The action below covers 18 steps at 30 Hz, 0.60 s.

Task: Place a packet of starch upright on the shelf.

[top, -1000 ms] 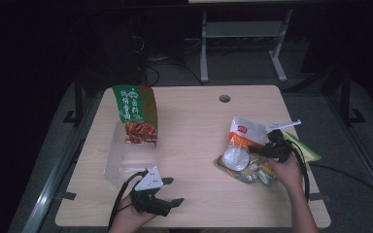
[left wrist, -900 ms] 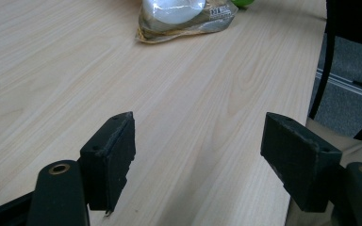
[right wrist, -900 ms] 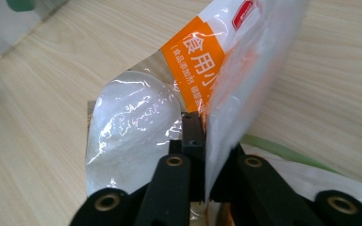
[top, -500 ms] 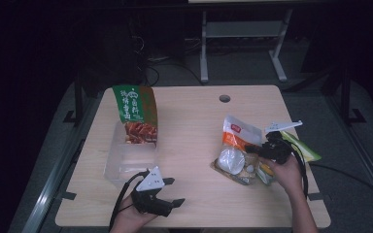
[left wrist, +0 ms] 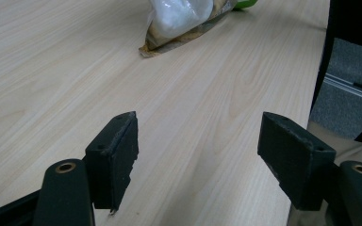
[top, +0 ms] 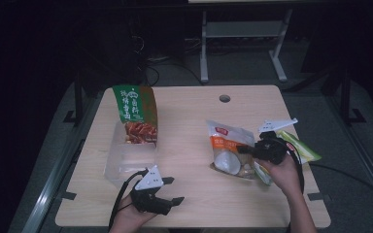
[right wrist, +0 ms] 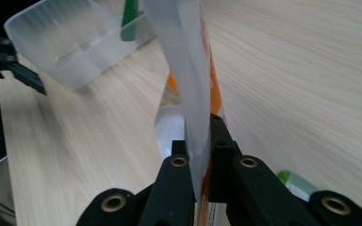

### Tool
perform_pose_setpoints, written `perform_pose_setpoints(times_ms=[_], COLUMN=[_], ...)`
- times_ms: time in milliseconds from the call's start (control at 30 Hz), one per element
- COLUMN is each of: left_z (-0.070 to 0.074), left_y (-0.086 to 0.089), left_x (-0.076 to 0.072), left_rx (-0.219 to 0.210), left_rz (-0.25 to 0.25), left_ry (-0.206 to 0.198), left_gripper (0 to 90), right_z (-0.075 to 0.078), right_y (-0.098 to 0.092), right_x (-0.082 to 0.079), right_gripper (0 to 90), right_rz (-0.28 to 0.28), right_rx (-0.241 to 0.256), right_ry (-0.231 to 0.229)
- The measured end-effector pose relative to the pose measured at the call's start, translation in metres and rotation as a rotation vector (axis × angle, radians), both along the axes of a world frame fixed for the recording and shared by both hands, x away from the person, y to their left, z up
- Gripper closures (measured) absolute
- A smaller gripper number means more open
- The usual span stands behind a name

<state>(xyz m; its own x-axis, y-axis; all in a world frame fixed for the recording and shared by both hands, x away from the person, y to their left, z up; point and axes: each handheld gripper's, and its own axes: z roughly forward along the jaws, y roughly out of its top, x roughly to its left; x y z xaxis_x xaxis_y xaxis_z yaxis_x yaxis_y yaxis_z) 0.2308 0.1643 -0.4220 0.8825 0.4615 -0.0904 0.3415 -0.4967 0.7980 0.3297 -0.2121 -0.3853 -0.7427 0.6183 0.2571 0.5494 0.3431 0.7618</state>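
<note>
Right gripper (right wrist: 199, 141) is clamped on the snack bag's (top: 229, 148) edge, presumably for lifting toward the clear bin (top: 126, 160); left gripper (top: 167, 199), near the bin, is held open.

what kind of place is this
Probably a lab or workshop set up for recording: a plain wooden table on a grey floor in a dark room, a metal rack behind it, and cables on the floor.

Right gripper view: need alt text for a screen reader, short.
The right gripper is shut on the edge of a snack bag, lifted over a pale wooden table. A clear plastic tub stands beyond at upper left, with the left gripper at the left edge.
</note>
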Motion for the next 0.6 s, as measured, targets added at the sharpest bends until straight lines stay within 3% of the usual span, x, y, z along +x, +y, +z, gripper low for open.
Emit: perform_pose_setpoints(times_ms=[200,600], left_z=[0.0,0.001], left_y=[0.0,0.0], left_x=[0.0,0.001], left_rx=[-0.003,-0.002], left_rz=[0.001,0.0], left_ry=[-0.004,-0.008], left_gripper=[29.2,29.8], right_z=[0.012,0.023], right_y=[0.018,0.048], right_x=[-0.006,-0.015], right_gripper=[90.0,90.0], right_rz=[0.041,0.141], right_rx=[-0.011,0.058], right_ry=[-0.033,-0.059])
